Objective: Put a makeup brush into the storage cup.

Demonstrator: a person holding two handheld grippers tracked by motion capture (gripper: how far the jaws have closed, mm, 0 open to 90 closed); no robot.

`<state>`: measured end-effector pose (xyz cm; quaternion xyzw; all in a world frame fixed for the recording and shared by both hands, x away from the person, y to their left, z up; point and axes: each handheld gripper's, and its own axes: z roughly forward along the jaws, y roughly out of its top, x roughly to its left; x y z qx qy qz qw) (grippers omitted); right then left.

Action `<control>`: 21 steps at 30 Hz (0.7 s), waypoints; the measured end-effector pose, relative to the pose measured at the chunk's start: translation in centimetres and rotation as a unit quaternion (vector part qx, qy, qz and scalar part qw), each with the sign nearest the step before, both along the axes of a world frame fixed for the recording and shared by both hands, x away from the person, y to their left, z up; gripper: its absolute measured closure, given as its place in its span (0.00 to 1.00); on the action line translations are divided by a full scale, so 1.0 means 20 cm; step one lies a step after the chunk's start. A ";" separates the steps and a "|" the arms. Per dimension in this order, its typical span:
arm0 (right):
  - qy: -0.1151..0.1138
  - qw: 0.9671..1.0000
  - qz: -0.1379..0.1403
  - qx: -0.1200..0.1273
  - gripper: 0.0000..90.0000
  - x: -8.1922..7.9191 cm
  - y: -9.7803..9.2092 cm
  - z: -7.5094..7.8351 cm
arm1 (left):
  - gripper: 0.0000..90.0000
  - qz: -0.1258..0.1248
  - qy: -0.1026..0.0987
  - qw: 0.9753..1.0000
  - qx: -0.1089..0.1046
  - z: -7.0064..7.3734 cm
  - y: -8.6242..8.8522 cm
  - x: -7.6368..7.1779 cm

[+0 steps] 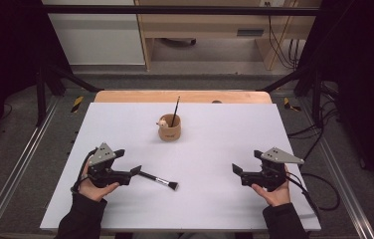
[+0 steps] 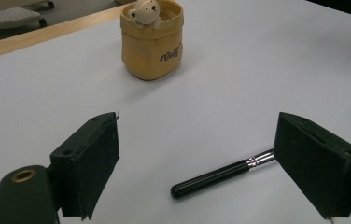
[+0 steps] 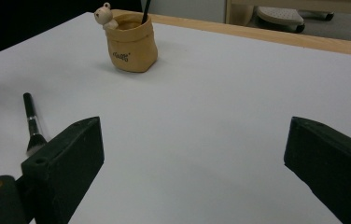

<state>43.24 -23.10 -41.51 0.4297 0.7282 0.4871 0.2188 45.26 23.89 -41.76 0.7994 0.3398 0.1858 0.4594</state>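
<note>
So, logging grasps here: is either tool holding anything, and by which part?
Nothing is held. The left tool stands open around the handle of the brush lying on the table; the right tool is open too.

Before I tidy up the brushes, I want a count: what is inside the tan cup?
One thin black handle stands tilted in the tan cup, leaning on its rim beside the little bear figure. The cup wall hides its lower end and anything lying at the bottom.
</note>
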 end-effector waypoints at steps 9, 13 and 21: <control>-0.001 1.000 0.000 -0.002 0.06 0.00 0.00 0.00 | 0.15 -0.022 0.012 0.999 0.028 -0.02 -0.06 0.02; -0.001 1.000 0.000 -0.001 0.06 0.00 0.00 0.00 | 0.15 -0.033 0.014 0.998 0.042 -0.02 -0.10 0.03; 0.000 1.000 0.000 -0.004 0.06 0.00 0.00 0.00 | 0.15 -0.058 0.028 0.995 0.073 -0.06 -0.16 0.04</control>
